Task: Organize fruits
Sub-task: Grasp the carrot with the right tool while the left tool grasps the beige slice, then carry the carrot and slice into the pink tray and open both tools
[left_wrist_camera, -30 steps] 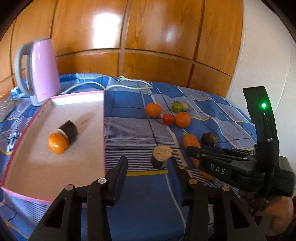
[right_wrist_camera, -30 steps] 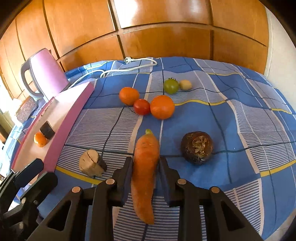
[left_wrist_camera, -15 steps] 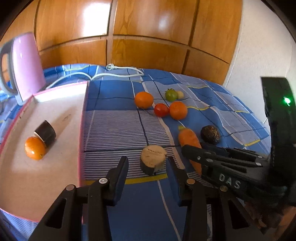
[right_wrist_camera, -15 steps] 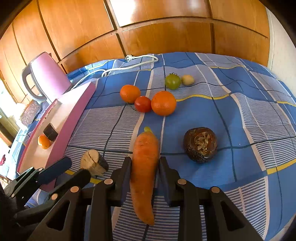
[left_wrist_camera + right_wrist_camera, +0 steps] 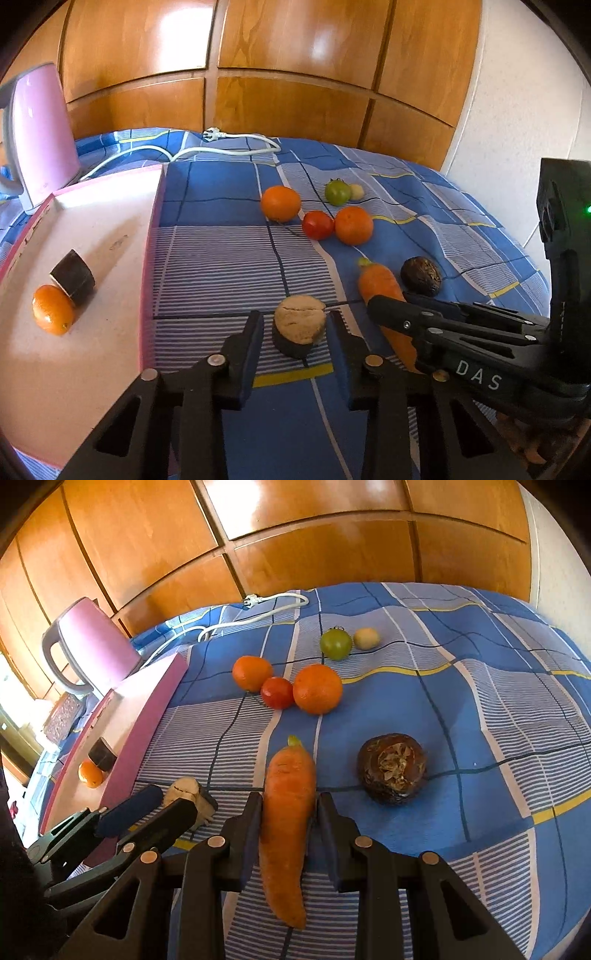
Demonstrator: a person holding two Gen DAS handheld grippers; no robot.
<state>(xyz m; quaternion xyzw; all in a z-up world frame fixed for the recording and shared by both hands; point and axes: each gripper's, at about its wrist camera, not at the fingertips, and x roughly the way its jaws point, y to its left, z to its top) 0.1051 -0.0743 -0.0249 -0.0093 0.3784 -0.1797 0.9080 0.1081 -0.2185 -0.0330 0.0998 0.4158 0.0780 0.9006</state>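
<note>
Your left claw (image 5: 297, 328) clamped on cut stub (image 5: 300, 325), right claw (image 5: 289, 812) clamped on carrot (image 5: 287, 812); lower-centre grips shallow, lift may slip.

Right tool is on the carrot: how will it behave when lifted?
Carrot looks stiff, so it likely won't droop. The right tool grips near mid-length, so it should stay fairly balanced. Its tapered, smooth skin might slip or pivot in the grip.
</note>
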